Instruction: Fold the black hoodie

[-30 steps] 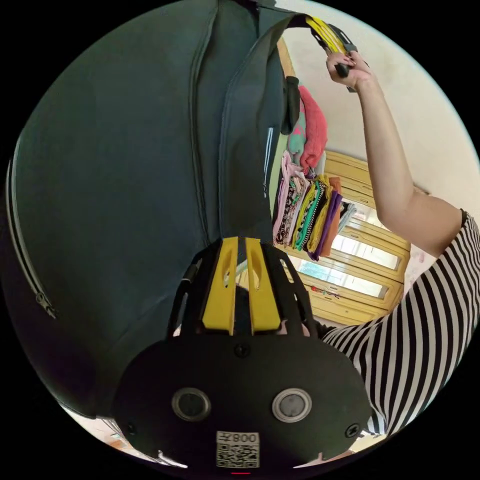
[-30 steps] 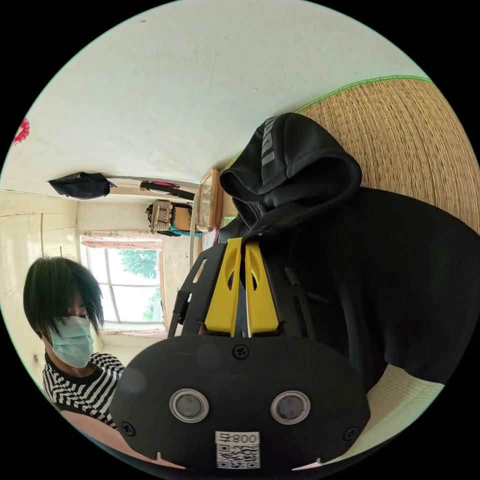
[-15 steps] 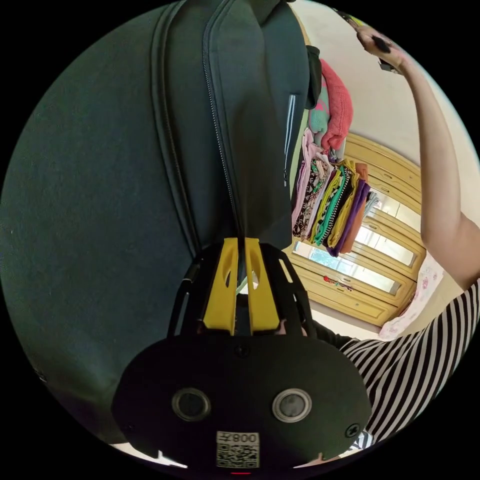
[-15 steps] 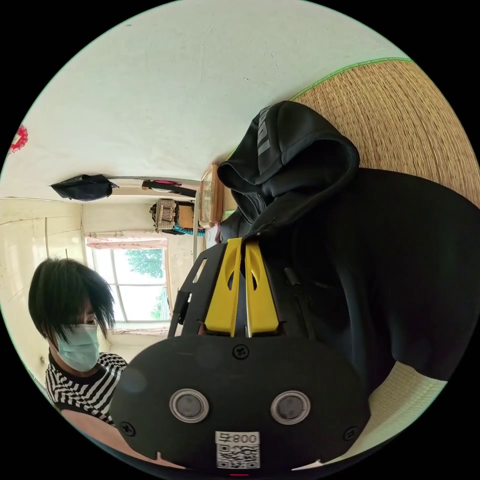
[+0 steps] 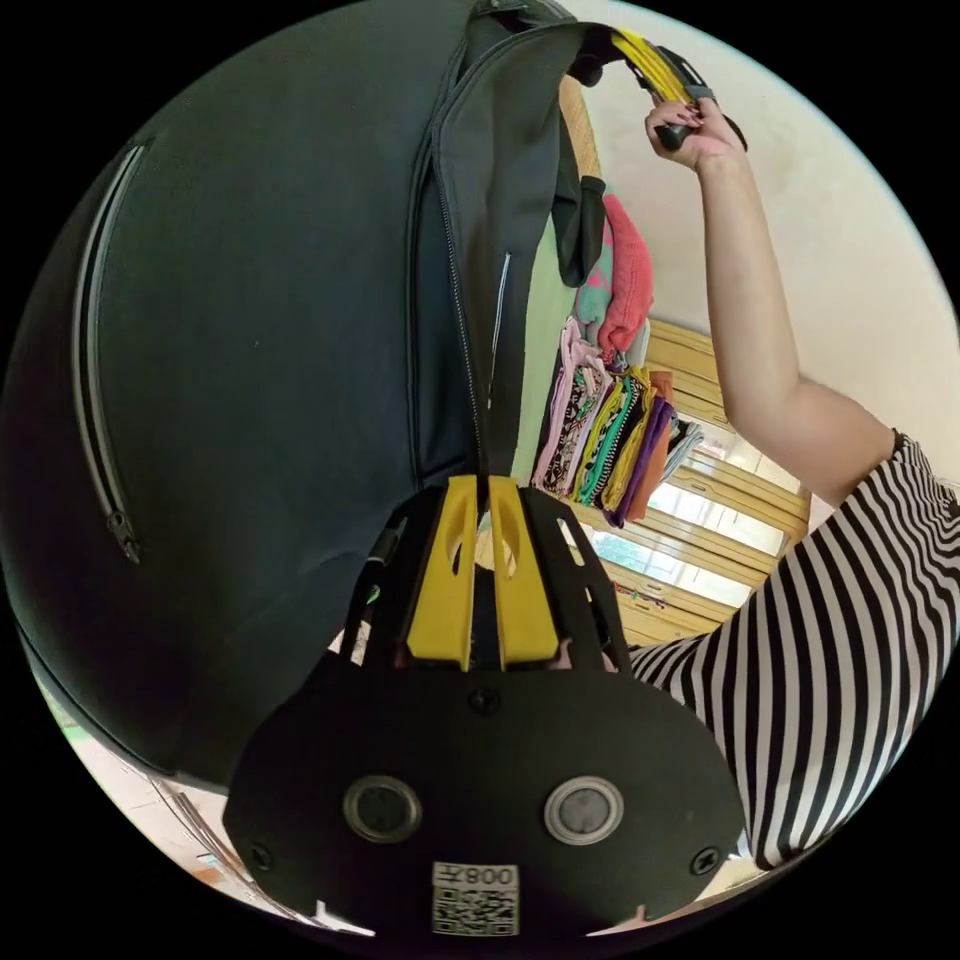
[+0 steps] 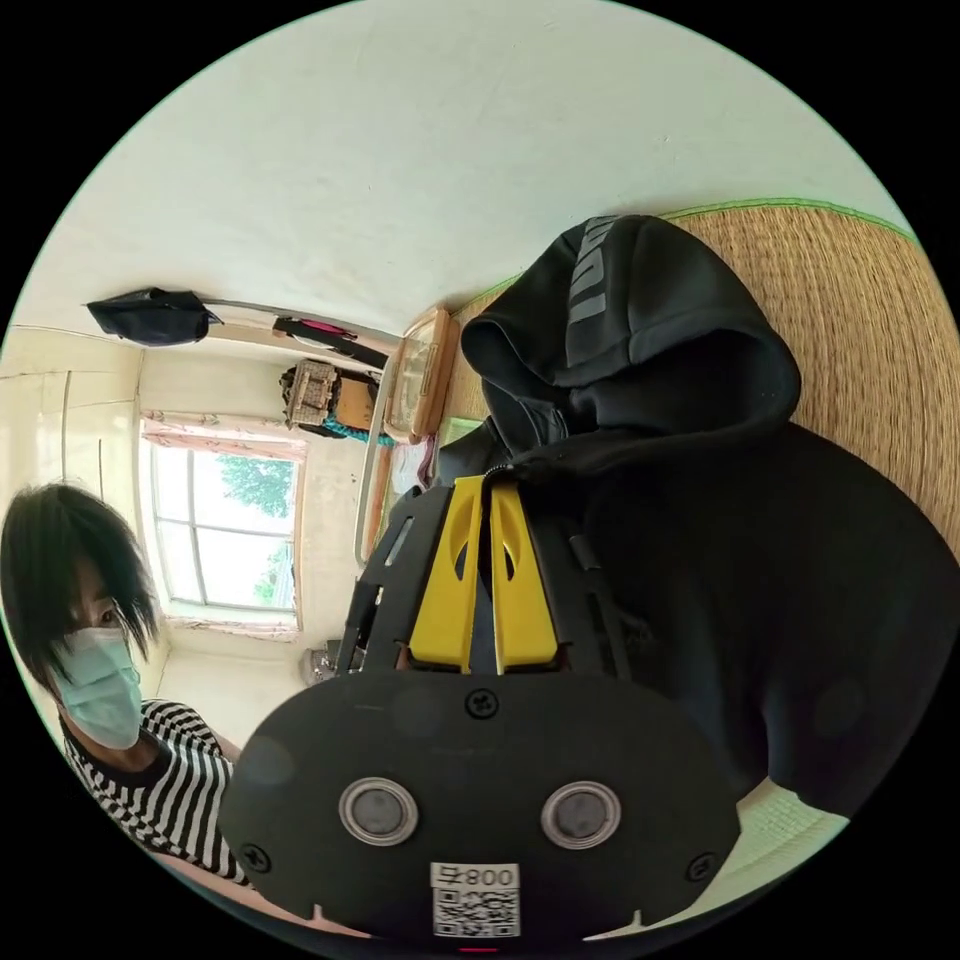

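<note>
Black hoodie [image 5: 250, 380] hangs in the air, stretched between both grippers along its front zip edge. Left gripper [image 5: 480, 485]: jaws narrow, pinched on the hem end of the zip edge. Right gripper [image 6: 487, 485]: jaws narrow, pinched on the fabric at the collar, just below the hood [image 6: 640, 320]; it also shows in the left gripper view [image 5: 650, 65], raised high in the person's hand [image 5: 695, 130]. Vs. 0.5 s ago: side pocket zip [image 5: 100, 350] now faces the left camera and the front panel reads flatter; the views have also rolled, so part of the change is camera motion. Judgement: garment is being shaken out/opened, no fold made yet. Woven mat [image 6: 860, 300] lies behind the hoodie, likely lay-down surface. Stack of folded clothes [image 5: 610, 440] sits beyond, apart from the hoodie.
</note>
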`<state>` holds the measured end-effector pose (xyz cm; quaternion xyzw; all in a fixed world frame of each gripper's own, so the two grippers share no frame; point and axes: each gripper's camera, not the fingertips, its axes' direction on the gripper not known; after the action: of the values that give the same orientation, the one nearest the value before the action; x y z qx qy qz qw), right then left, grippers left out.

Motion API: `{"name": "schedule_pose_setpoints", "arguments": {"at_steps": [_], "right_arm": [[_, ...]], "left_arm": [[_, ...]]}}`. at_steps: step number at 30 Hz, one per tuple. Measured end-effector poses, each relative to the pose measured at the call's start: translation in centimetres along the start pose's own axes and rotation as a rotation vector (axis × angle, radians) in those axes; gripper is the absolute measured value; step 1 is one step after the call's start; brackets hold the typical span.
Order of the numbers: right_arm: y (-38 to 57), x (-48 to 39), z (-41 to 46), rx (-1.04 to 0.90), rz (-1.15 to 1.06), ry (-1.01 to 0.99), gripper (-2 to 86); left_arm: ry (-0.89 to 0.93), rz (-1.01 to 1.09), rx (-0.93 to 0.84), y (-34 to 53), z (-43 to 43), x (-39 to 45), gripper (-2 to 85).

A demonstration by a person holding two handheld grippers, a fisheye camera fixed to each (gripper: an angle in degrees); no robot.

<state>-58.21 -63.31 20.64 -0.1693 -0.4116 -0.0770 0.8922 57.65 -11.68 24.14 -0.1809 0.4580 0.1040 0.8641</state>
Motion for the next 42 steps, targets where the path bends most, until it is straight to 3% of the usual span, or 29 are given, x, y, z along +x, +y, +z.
{"name": "schedule_pose_setpoints", "arguments": {"at_steps": [8,16,27,36,42], "right_arm": [[-6.3,-7.3,5.3,-0.11,-0.047,0.215,2.1],[-10.0,-18.1,9.1,-0.287,-0.273,0.528,5.6],[-6.6,-26.9,2.4,-0.275,-0.338,0.576,6.5],[-4.9,-34.9,1.7,-0.441,-0.43,0.64,6.3],[-7.4,-33.5,-0.9,-0.299,-0.271,0.771,1.8]], "left_arm": [[-0.07,-0.067,-0.01,-0.5,-0.1,-2.9,2.6],[-0.083,-0.084,-0.025,-0.6,-0.1,-4.6,2.9],[-0.094,-0.082,-0.059,-0.7,-0.4,-6.1,2.9],[-0.086,-0.082,-0.065,-0.2,-1.1,-7.5,2.8],[-0.091,-0.073,-0.069,0.4,-1.6,-8.3,2.8]]}}
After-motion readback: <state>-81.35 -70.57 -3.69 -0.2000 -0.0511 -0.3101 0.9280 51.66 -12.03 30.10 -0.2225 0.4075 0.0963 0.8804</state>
